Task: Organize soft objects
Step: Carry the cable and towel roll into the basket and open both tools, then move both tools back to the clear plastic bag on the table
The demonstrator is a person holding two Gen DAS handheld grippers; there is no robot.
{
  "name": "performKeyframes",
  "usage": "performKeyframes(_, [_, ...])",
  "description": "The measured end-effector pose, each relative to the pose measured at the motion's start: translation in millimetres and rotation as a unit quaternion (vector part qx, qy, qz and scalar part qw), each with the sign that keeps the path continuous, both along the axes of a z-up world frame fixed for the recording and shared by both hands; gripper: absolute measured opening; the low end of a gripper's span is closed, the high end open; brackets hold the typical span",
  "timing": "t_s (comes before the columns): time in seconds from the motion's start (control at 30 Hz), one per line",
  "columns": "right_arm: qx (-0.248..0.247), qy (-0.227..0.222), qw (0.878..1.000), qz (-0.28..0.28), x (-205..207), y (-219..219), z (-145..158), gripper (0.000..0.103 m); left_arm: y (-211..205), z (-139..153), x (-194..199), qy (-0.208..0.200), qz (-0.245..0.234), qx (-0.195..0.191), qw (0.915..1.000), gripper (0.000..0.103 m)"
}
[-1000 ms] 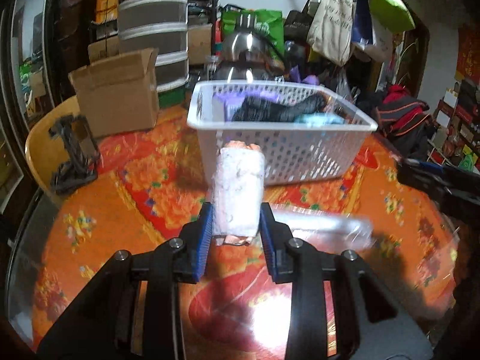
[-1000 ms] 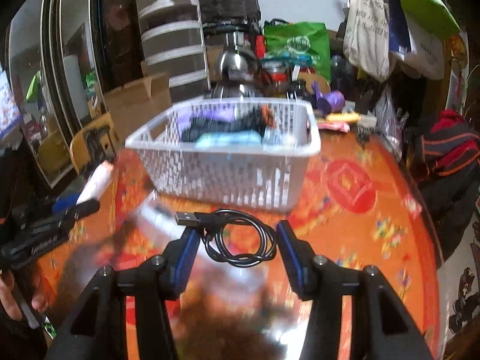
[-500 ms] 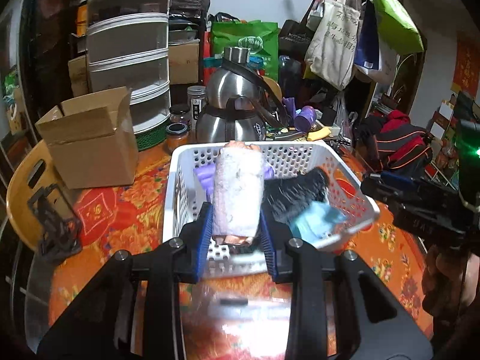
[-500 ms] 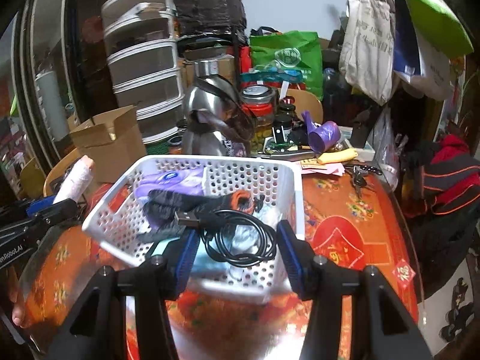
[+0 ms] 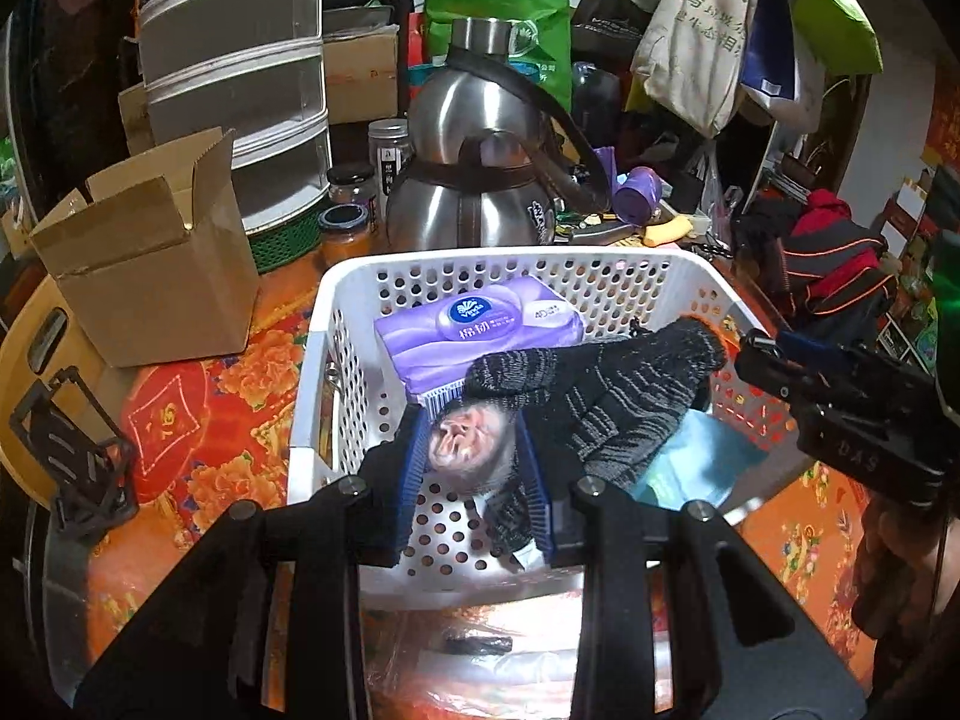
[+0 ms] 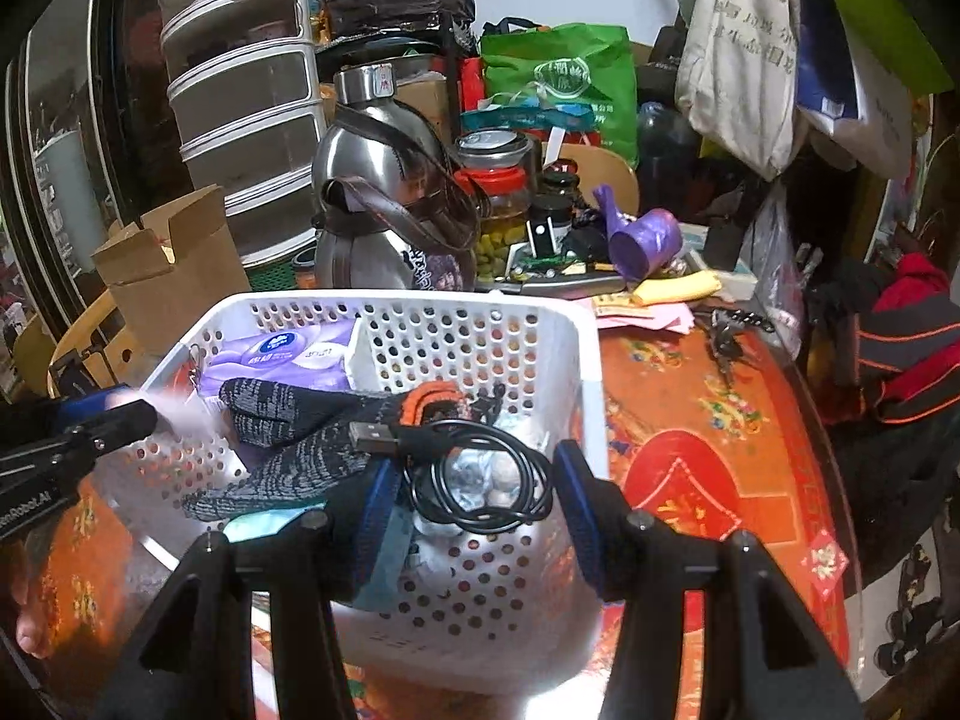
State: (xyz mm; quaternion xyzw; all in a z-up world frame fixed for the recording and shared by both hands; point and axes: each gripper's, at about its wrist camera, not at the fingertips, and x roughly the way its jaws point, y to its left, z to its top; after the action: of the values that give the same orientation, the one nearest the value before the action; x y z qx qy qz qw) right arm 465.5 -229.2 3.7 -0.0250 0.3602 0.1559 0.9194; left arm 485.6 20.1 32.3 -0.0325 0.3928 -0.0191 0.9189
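Left gripper (image 5: 471, 456) clamps a rolled pale towel (image 5: 468, 447) end-on, its long axis pointing down into the white basket (image 5: 336, 324) directly beneath. Right gripper (image 6: 474, 495), beside it over the same basket, pinches a coiled USB cable (image 6: 480, 480).

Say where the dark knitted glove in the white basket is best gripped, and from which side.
Judging by its pose, grip the knitted glove mid-body, from above. It lies draped across the tissue pack, so its middle stands proud of the white basket floor, leaving room for fingers either side. The basket walls block sideways approaches.
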Motion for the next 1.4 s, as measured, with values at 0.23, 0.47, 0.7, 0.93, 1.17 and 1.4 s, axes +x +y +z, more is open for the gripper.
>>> performKeyframes(0.23, [-0.01, -0.005, 1.0, 0.012, -3.2, 10.9, -4.0, 0.059, -0.8, -10.8, -0.6, 0.001, -0.004, -0.001, 1.0, 0.038])
performKeyframes(0.47, [0.008, -0.025, 1.0, 0.001, -15.3, 3.7, 12.0, 0.077, 4.8, -4.2, -21.4, -0.027, 0.003, 0.01, 0.9996, 0.069])
performKeyframes(0.7, [0.029, -0.028, 0.999, -0.008, -66.2, -19.2, 15.3, 0.078, 18.2, -1.1, -70.1, -0.045, 0.006, -0.005, 0.999, 0.079])
performKeyframes(0.93, [0.057, 0.008, 0.998, -0.004, -138.2, -48.3, -38.3, 0.08, 37.4, -36.3, -136.8, -0.022, 0.002, -0.014, 0.9996, 0.082])
performKeyframes(1.17, [0.036, 0.061, 0.997, 0.011, -159.0, -38.1, -89.3, 0.08, 43.6, -90.2, -129.7, 0.04, -0.004, -0.014, 0.9991, 0.082])
performKeyframes(1.4, [0.02, 0.077, 0.996, 0.042, -158.9, -22.3, -108.7, 0.068, 42.6, -118.6, -112.3, 0.068, -0.019, -0.025, 0.9972, 0.082])
